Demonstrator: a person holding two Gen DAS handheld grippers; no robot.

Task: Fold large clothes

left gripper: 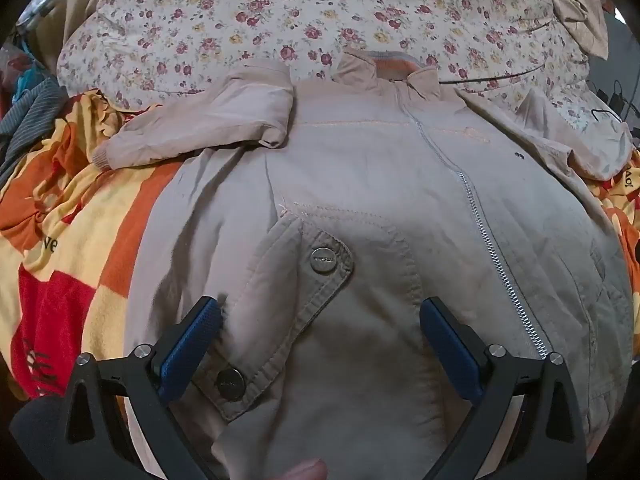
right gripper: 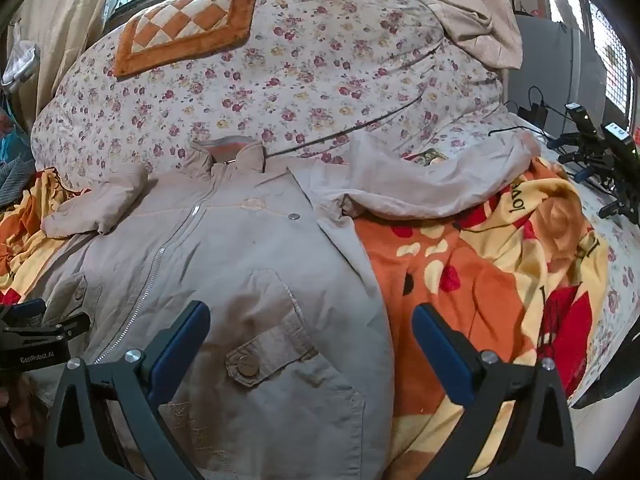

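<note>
A beige zip-up jacket (left gripper: 360, 184) lies front-up on a bed, spread over an orange, yellow and red fleece blanket (left gripper: 80, 232), its collar (left gripper: 380, 70) toward a floral quilt (left gripper: 280, 8) heaped behind it. The zipper (left gripper: 492, 248) is closed down the front. One sleeve (left gripper: 208, 120) is folded in across the shoulder, cuff resting on the blanket; the other sleeve (right gripper: 432, 176) stretches out sideways over the blanket toward some black cables and chargers (right gripper: 592, 140) at the bed's edge. The left gripper (left gripper: 320, 328) hovers low over the lower front panel, its blue-padded fingers spread wide on either side of a snap-buttoned pocket flap (left gripper: 296, 300), clamping nothing. The right gripper (right gripper: 312, 336) is likewise spread wide with nothing between its fingers, one finger above the other pocket (right gripper: 272, 352) and the other above the blanket beside the jacket's side edge. An orange checkered cushion (right gripper: 184, 20) rests on top of the quilt near a window.
</note>
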